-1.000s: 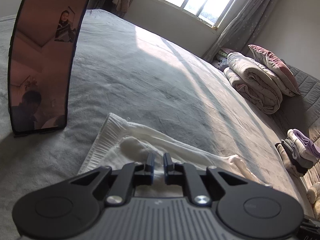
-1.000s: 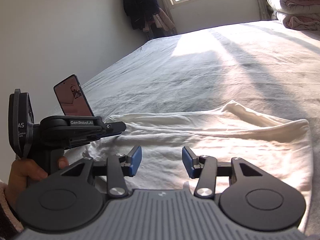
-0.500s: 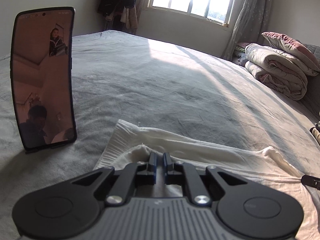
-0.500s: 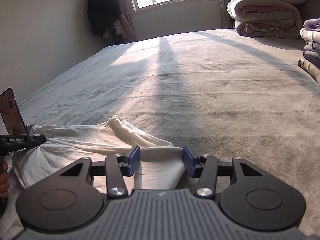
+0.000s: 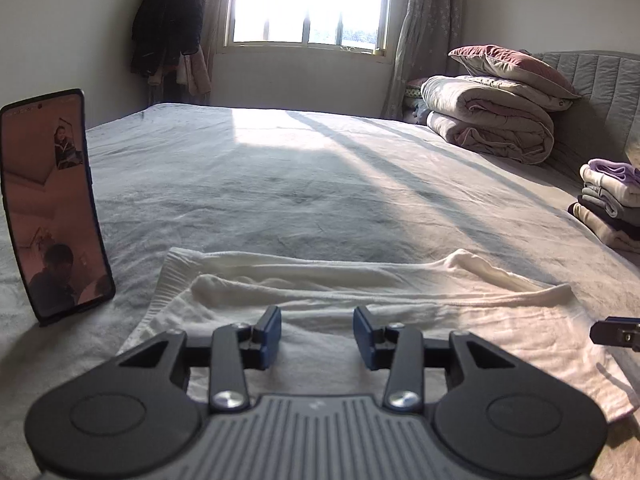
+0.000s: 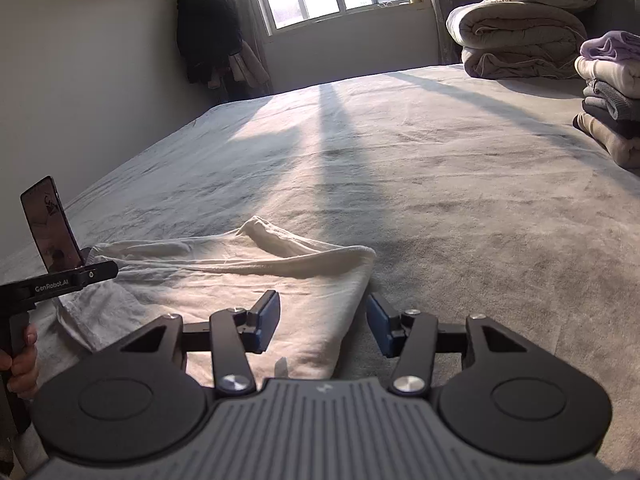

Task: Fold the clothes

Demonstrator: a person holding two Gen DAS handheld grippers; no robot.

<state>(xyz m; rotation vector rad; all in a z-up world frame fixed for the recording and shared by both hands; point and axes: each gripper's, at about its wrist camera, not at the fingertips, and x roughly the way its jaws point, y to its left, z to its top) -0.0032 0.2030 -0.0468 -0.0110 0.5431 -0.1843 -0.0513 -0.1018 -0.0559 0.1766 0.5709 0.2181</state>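
Note:
A white garment (image 5: 360,292) lies flattened across the near part of the grey bed (image 5: 320,184), ribbed hem at the left. My left gripper (image 5: 317,336) hovers over its near left part; its jaws are opening and the blue pads stand apart with only flat cloth below them. In the right wrist view the same garment (image 6: 224,276) shows a raised fold at its far edge. My right gripper (image 6: 323,324) sits at its right edge. Its jaws are opening too. The cloth's edge lies under the gap and neither pad presses on it.
A phone on a stand (image 5: 52,208) stands upright on the bed left of the garment. A stack of folded clothes (image 5: 608,208) sits at the right edge, with rolled quilts and a pillow (image 5: 492,120) behind. Dark coats (image 5: 168,32) hang by the window.
My left gripper's jaws were shut on a fold of the white garment and have now opened, letting it go. The right gripper has shifted to the garment's right edge.

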